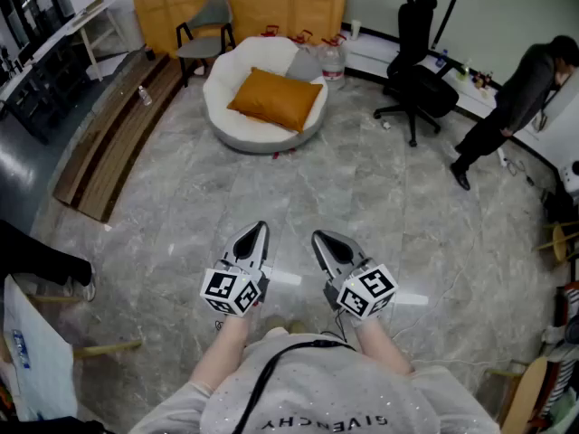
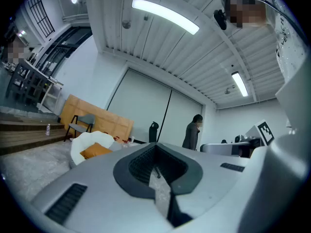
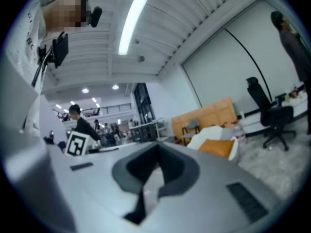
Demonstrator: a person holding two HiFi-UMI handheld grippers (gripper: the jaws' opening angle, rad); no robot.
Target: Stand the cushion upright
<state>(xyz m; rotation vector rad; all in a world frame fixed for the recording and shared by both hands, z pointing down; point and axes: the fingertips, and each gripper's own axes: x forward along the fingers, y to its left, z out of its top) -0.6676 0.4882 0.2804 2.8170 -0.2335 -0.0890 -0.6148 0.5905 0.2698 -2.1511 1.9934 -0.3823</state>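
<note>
An orange cushion (image 1: pixel 276 99) lies flat, slightly tilted, on a round white seat (image 1: pixel 237 123) far across the floor. It also shows small in the left gripper view as the cushion (image 2: pixel 95 151) and in the right gripper view as the cushion (image 3: pixel 217 147). My left gripper (image 1: pixel 261 230) and right gripper (image 1: pixel 318 238) are held level side by side close to my body, well short of the seat. Both have their jaws shut with nothing between them.
A black office chair (image 1: pixel 416 70) stands right of the seat, and a person (image 1: pixel 516 102) bends over near the right wall. A grey chair (image 1: pixel 204 34) and brown board (image 1: pixel 242 3) stand behind the seat. Wooden planks (image 1: pixel 118 134) lie at left. Grey marble floor (image 1: pixel 298 197) lies between.
</note>
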